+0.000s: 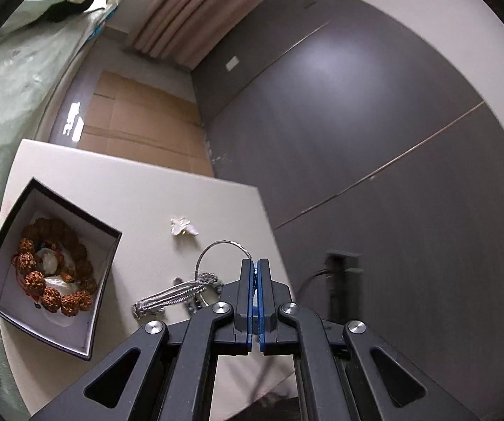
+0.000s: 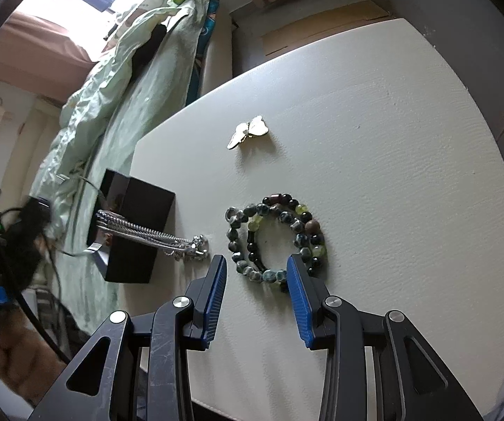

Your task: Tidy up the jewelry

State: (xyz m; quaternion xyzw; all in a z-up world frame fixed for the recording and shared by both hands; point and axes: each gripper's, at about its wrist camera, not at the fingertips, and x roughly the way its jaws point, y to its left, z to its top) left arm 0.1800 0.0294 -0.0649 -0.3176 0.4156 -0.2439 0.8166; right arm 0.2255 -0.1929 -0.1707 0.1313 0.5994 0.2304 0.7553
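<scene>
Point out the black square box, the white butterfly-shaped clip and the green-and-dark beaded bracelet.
Black square box (image 1: 109, 263): left wrist view, right wall.
White butterfly-shaped clip (image 2: 250, 131): right wrist view, centre.
Green-and-dark beaded bracelet (image 2: 232, 235): right wrist view, left beads.

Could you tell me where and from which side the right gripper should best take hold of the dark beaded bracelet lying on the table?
Probably from above, across the near arc of the beaded bracelet. It lies flat on the white table as an open ring, so one finger can drop inside the loop and one outside. The right gripper already stands open just before that arc.
</scene>
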